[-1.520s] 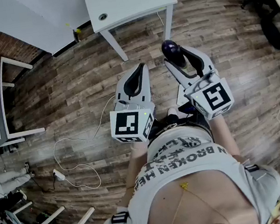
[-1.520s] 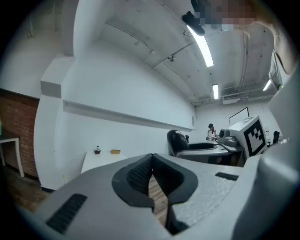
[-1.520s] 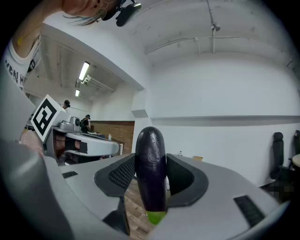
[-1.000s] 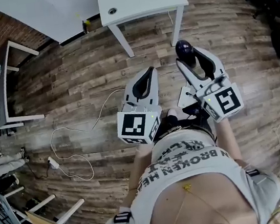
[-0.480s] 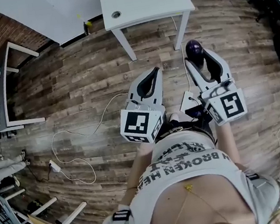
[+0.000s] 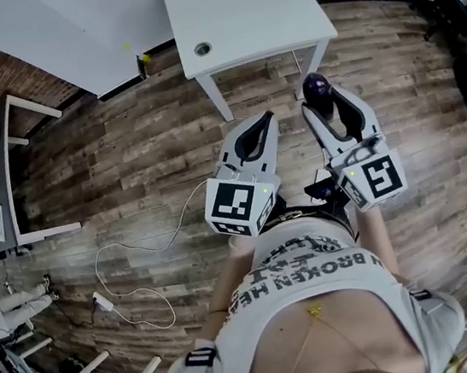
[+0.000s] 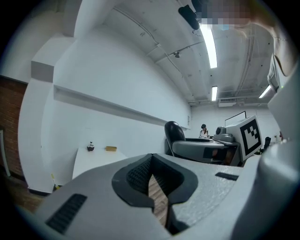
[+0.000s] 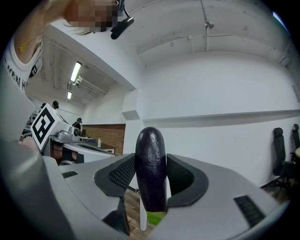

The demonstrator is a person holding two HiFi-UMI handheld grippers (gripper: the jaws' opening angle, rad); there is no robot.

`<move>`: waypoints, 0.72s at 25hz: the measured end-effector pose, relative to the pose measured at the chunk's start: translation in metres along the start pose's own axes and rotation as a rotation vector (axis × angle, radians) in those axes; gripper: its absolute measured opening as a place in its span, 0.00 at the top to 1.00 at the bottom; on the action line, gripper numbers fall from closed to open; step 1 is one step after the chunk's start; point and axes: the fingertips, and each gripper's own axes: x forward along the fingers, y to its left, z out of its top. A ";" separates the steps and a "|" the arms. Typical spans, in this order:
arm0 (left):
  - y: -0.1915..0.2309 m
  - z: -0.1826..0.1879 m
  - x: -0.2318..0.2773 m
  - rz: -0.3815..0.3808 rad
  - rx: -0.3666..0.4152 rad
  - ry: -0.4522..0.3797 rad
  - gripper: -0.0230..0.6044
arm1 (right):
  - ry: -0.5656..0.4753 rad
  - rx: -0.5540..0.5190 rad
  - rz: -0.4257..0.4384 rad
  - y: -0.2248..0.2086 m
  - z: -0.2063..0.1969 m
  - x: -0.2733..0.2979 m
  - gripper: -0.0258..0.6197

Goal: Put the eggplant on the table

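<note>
Holds the eggplant upright in the right gripper with jaws spread wide and pads pressed on its flanks, above the wooden floor and just short of the white bench, not yet over its top; shows the left gripper closed and empty alongside. Risks, as judged from here: knocking the bench edge if brought in too low, and, given smooth rounded skin pinched by two pads only, slipping downward in transit or toppling and rolling off if released upright near the rim.
</note>
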 end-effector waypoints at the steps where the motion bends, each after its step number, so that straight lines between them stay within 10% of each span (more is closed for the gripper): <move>1: 0.009 0.000 0.001 -0.003 -0.001 0.001 0.95 | 0.000 0.001 0.000 0.002 0.000 0.009 0.64; 18: 0.104 0.002 -0.001 -0.013 -0.033 0.010 0.95 | 0.053 -0.003 -0.028 0.023 -0.010 0.094 0.64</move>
